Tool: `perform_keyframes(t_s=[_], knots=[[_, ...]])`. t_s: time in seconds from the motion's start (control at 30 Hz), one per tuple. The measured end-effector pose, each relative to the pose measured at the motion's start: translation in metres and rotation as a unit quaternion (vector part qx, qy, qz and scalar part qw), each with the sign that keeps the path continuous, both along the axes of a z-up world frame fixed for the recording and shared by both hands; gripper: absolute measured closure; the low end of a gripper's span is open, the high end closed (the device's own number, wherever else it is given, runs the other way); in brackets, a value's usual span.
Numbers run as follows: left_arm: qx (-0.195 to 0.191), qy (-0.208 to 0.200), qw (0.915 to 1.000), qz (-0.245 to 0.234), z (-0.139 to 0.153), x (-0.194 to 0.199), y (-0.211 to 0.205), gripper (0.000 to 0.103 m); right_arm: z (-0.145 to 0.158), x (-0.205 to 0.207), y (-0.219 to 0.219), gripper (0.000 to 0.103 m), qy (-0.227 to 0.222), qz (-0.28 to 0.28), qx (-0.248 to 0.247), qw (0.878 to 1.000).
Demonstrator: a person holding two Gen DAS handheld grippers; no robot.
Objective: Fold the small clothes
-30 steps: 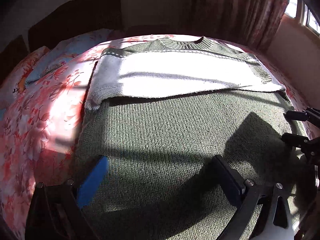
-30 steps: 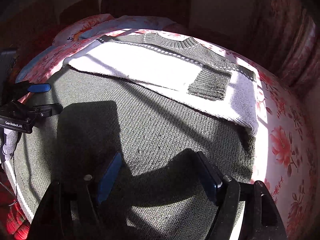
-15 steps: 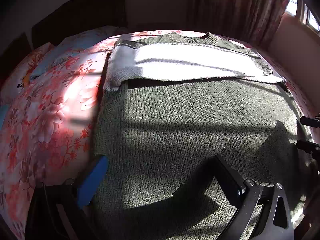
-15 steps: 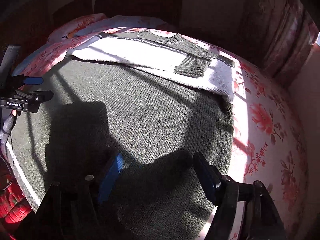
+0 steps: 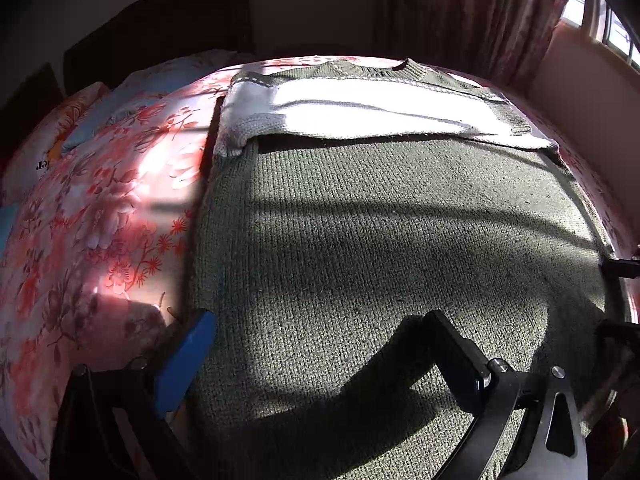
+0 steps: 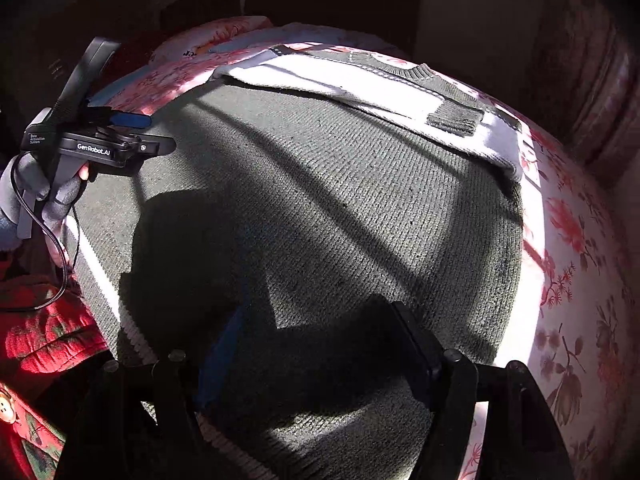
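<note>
A grey-green knitted sweater [image 5: 380, 232] with a white chest band [image 5: 360, 112] lies flat on the bed, collar at the far end; it also shows in the right wrist view [image 6: 320, 200]. Its sleeves are folded across the white band, one grey cuff [image 6: 456, 118] lying on top. My left gripper [image 5: 320, 340] is open and empty over the near left part of the sweater. My right gripper [image 6: 320, 344] is open and empty over the near hem. The left gripper also shows in the right wrist view [image 6: 156, 134], at the sweater's left edge.
The bed has a pink floral sheet [image 5: 88, 220]. Pillows [image 5: 132, 100] and a dark headboard [image 5: 160, 32] are at the far end. A curtain [image 5: 480, 12] and window [image 5: 600, 20] are on the right. A red floral cloth [image 6: 44, 332] lies at the near left.
Both grippers have drawn back toward the near hem and apart, the left one toward the sweater's left edge. Both stay open. The sweater has not moved.
</note>
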State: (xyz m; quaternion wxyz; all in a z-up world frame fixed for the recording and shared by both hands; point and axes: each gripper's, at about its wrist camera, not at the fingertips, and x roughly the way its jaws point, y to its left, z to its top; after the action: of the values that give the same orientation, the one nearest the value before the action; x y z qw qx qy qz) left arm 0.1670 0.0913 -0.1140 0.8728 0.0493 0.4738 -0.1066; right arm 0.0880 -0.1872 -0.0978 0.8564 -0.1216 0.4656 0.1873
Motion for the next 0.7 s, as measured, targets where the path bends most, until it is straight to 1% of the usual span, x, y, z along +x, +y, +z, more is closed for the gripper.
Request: perform_keyframes(t_s=[0.07,0.1,0.13,0.17,0.2,0.23,0.27,0.3,0.33,0.37,0.4,0.43,0.47,0.57,0.6,0.67,0.7], knots=[[0.005,0.004,1.0,-0.005,0.003,-0.014,-0.003,0.0,0.001,-0.004,-0.003,0.028,0.004,-0.008,-0.005,1.0],[-0.002,0.001,1.0,-0.006,0.008,-0.023,-0.005,0.0,0.003,-0.004,0.0,0.028,0.007,-0.015,-0.015,1.0],[-0.025,-0.003,0.9995,-0.016,0.013,-0.031,-0.008,0.0,0.005,-0.003,0.005,0.029,0.005,-0.023,-0.025,0.999],[-0.048,-0.006,0.9982,-0.034,0.019,-0.038,-0.014,0.0,0.01,-0.003,0.013,0.03,-0.006,-0.023,-0.028,0.999],[-0.056,-0.013,0.997,-0.051,0.024,-0.043,-0.023,0.0,0.014,-0.003,0.022,0.031,-0.02,-0.013,-0.021,0.999],[-0.043,-0.025,0.9971,-0.058,0.027,-0.046,-0.034,0.0,0.019,-0.001,0.032,0.031,-0.029,0.0,-0.009,1.0],[-0.02,-0.035,0.9971,-0.065,0.027,-0.047,-0.045,0.0,0.02,0.002,0.042,0.031,-0.031,0.01,-0.001,0.999],[0.002,-0.033,0.9967,-0.074,0.022,-0.046,-0.055,0.0,0.019,0.004,0.052,0.031,-0.028,0.017,-0.004,0.999],[0.018,-0.022,0.9963,-0.081,0.015,-0.046,-0.061,0.0,0.014,0.006,0.061,0.032,-0.022,0.027,-0.018,0.999],[0.026,-0.01,0.9958,-0.087,0.006,-0.046,-0.062,0.0,0.006,0.006,0.067,0.033,-0.013,0.036,-0.036,0.999],[0.008,-0.012,0.9962,-0.086,0.003,-0.049,-0.057,0.0,0.002,0.004,0.066,0.033,-0.013,0.039,-0.035,0.999],[-0.003,-0.01,0.9965,-0.083,0.002,-0.052,-0.049,0.0,0.001,0.002,0.058,0.032,-0.007,0.034,-0.015,0.999],[0.0,-0.01,0.9963,-0.086,0.002,-0.055,-0.043,0.0,0.002,-0.001,0.05,0.032,-0.001,0.03,-0.001,1.0],[0.0,-0.007,0.9966,-0.082,0.002,-0.074,-0.017,0.0,0.002,-0.022,0.027,0.031,0.004,0.03,-0.014,0.999],[-0.002,-0.007,0.9969,-0.079,0.003,-0.079,-0.007,0.0,0.002,-0.028,0.017,0.029,0.008,0.02,-0.01,1.0],[-0.011,-0.005,0.9975,-0.069,0.004,-0.092,0.012,0.0,0.005,-0.042,0.003,0.029,0.009,0.003,-0.014,1.0],[-0.007,-0.011,0.9973,-0.072,0.006,-0.101,0.016,0.0,0.008,-0.052,-0.002,0.031,0.001,-0.004,-0.025,1.0]])
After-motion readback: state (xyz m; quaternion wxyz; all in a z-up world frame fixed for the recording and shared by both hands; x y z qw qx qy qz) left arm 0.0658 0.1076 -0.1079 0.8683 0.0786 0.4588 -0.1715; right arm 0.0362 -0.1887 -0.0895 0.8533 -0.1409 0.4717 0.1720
